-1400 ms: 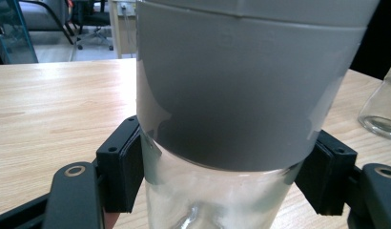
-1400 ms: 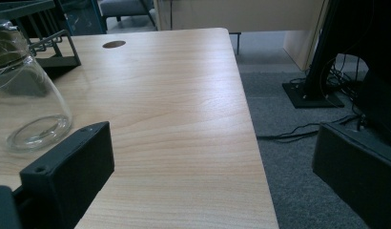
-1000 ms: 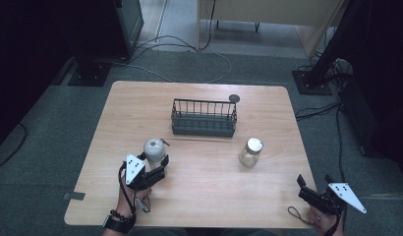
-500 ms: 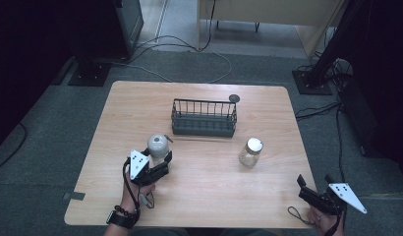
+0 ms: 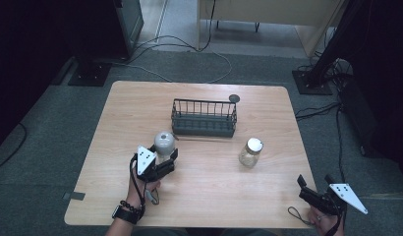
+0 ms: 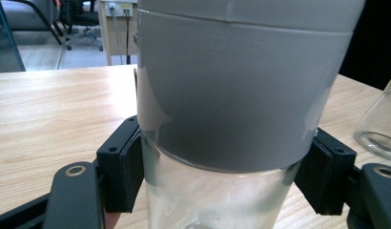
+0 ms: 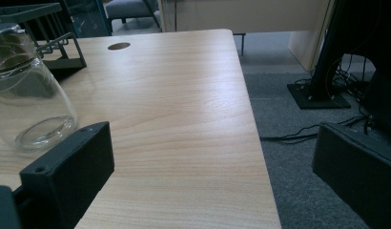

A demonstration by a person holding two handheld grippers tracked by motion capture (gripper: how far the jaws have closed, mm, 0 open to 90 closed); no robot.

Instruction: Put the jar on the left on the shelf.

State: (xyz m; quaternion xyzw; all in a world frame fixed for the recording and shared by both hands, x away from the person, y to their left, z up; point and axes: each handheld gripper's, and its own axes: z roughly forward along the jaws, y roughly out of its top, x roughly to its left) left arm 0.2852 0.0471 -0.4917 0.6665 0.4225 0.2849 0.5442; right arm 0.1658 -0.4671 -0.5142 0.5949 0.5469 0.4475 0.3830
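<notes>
Grey carpet with loose cables surrounds a light wooden table [image 5: 199, 196], and dark equipment stands behind it. At the near left part of the table, the left gripper [image 5: 162, 161] is clamped on a jar with a grey lid [image 5: 163, 143]. In the left gripper view, its two black pads press the clear glass body from both sides, just under the wide grey lid [image 6: 241, 86]; the jar stands upright between them. Beyond this gripper, toward the far side of the table, sits a dark wire basket [image 5: 204, 118], close to the jar but not touching it. A second glass jar with a white lid [image 5: 250, 152] stands between the two grippers, nearer to the right one. The right gripper [image 5: 312, 194] rests at the near right corner of the table, its jaws wide apart with nothing between them. In the right gripper view, this second jar [image 7: 26, 90] appears just beyond its left pad.
</notes>
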